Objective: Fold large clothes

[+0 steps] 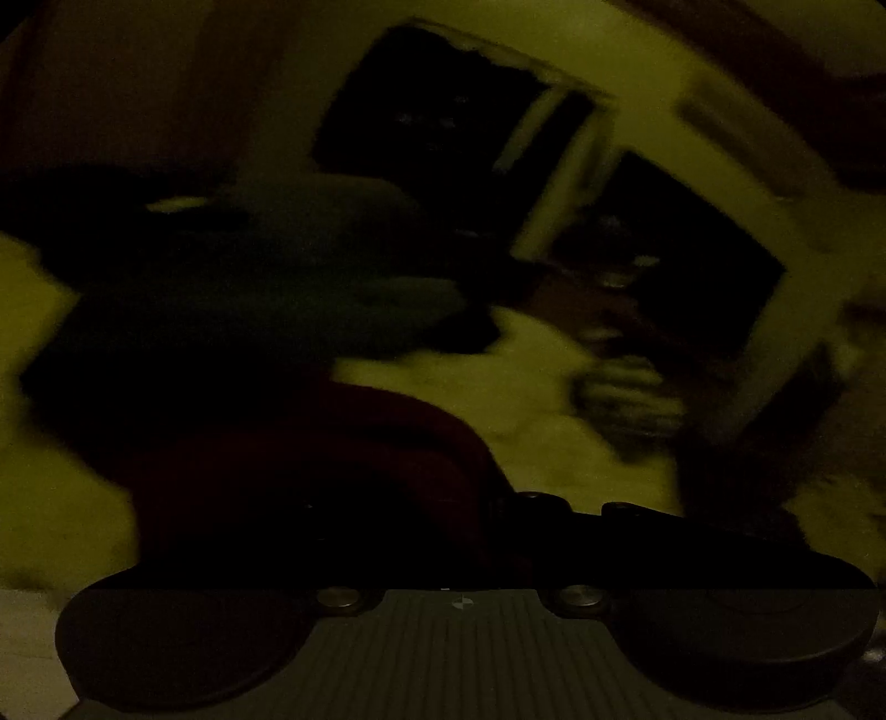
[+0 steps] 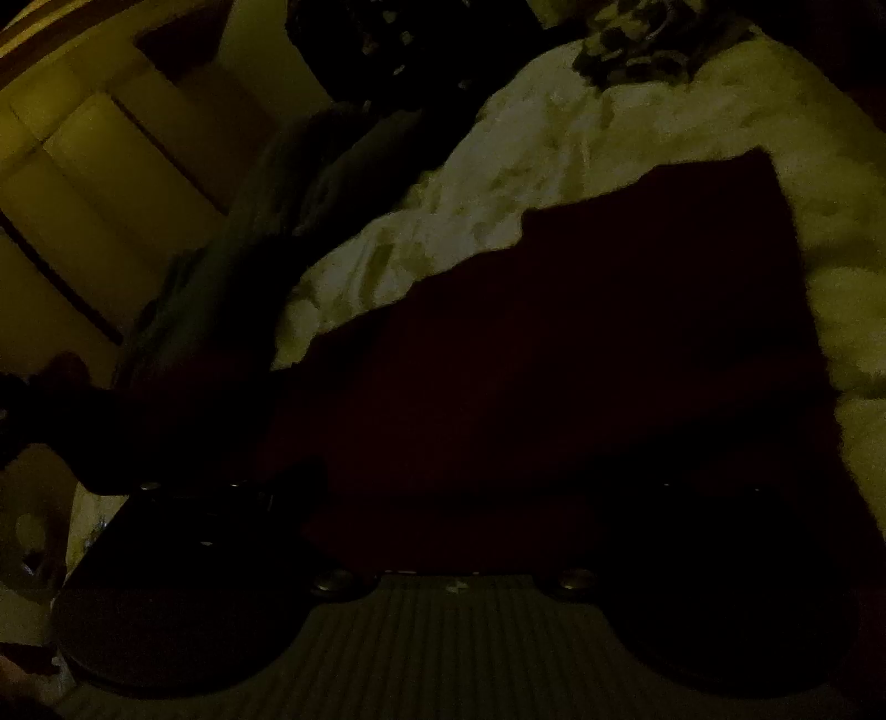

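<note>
A dark red garment [image 2: 581, 343], flat with straight edges, lies spread on a rumpled pale bedspread [image 2: 554, 144] on the bed. Both views are dim; no writing is readable. Whether the left hand-held gripper [image 1: 443, 531] or right hand-held gripper [image 2: 459, 498] grips the cloth cannot be told.

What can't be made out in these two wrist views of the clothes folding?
- Left tool's fingers: left wrist view, lost in darkness against the dark red garment; open or shut unclear.
- Right tool's fingers: right wrist view, same darkness over the garment.
- Dark pile on the pale bedding: left wrist view, motion blur hides what it is.
- Patterned item: right wrist view, cut by the top edge.
</note>
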A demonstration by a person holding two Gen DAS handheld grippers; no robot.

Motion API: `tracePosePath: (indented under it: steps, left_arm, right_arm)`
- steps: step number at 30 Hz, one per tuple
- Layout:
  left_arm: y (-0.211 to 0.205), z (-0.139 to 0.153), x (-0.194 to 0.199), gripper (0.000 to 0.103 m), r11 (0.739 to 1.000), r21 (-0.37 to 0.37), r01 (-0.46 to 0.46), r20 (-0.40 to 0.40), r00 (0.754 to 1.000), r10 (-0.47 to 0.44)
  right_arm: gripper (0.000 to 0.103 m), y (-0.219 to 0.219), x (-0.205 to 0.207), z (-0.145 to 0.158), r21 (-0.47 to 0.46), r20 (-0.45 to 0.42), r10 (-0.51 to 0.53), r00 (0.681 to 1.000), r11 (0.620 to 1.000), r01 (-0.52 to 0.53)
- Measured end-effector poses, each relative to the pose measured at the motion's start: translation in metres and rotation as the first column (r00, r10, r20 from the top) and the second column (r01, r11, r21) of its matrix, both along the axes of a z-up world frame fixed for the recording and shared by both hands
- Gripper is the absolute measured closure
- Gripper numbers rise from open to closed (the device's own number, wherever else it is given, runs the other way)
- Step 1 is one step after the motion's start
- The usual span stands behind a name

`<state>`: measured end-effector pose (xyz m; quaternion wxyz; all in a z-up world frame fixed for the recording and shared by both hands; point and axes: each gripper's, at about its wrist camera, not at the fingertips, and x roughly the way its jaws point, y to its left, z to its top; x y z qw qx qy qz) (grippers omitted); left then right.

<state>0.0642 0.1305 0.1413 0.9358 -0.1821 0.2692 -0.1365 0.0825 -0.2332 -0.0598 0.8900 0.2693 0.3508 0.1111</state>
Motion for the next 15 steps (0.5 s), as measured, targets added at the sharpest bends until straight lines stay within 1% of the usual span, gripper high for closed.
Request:
tracePosePath:
  steps: [2, 4, 5, 6, 7, 8, 9, 10, 11, 12, 14, 15]
  left_arm:
    - [-0.036, -0.001, 0.009, 0.044, 0.996, -0.056, 0.073, 0.001, 0.997, -0.073]
    - [-0.071, -0.013, 0.018, 0.041, 0.986, -0.11, 0.128, -0.023, 0.991, -0.131]
    - [-0.093, -0.024, 0.024, 0.038, 0.979, -0.13, 0.157, -0.037, 0.986, -0.163]
    - [-0.108, -0.037, 0.025, 0.021, 0.976, -0.133, 0.172, -0.047, 0.983, -0.18]
    - [-0.129, -0.054, 0.029, 0.016, 0.974, -0.124, 0.191, -0.073, 0.977, -0.201]
    - [-0.145, -0.071, 0.032, 0.0, 0.97, -0.116, 0.211, -0.114, 0.968, -0.224]
    - [-0.16, -0.091, 0.036, 0.0, 0.966, -0.117, 0.233, -0.167, 0.954, -0.25]
    - [-0.174, -0.116, 0.04, 0.0, 0.959, -0.132, 0.249, -0.235, 0.933, -0.274]
    - [-0.181, -0.135, 0.042, 0.0, 0.956, -0.148, 0.252, -0.287, 0.914, -0.286]
    - [-0.187, -0.157, 0.042, 0.0, 0.954, -0.157, 0.255, -0.343, 0.892, -0.295]
    - [-0.191, -0.189, 0.042, 0.0, 0.954, -0.147, 0.261, -0.434, 0.85, -0.299]
    - [-0.189, -0.201, 0.044, 0.0, 0.956, -0.138, 0.26, -0.467, 0.834, -0.294]
  right_arm:
    - [0.004, -0.008, -0.001, 0.003, -0.01, 0.018, -0.039, 0.999, 0.999, 0.039]
    - [0.004, -0.021, -0.002, 0.006, -0.012, 0.035, -0.088, 0.996, 0.996, 0.088]
    - [0.004, -0.028, -0.004, 0.007, -0.003, 0.042, -0.12, 0.992, 0.993, 0.12]
    - [0.004, -0.038, -0.005, 0.007, 0.015, 0.044, -0.155, 0.987, 0.988, 0.154]
    - [0.004, -0.047, -0.005, 0.006, 0.036, 0.041, -0.184, 0.982, 0.983, 0.182]
    - [0.004, -0.057, -0.005, 0.004, 0.06, 0.031, -0.215, 0.976, 0.975, 0.212]
    - [0.004, -0.067, -0.005, 0.001, 0.086, 0.017, -0.242, 0.97, 0.967, 0.239]
    - [0.004, -0.075, -0.005, -0.002, 0.11, 0.006, -0.257, 0.966, 0.961, 0.255]
    - [0.004, -0.083, -0.005, -0.005, 0.135, -0.002, -0.273, 0.962, 0.953, 0.27]
    - [0.004, -0.089, -0.005, -0.008, 0.141, -0.012, -0.29, 0.957, 0.947, 0.289]
    - [0.004, -0.094, -0.004, -0.013, 0.128, -0.036, -0.315, 0.949, 0.94, 0.316]
    - [0.004, -0.094, -0.004, -0.016, 0.136, -0.039, -0.312, 0.949, 0.939, 0.315]
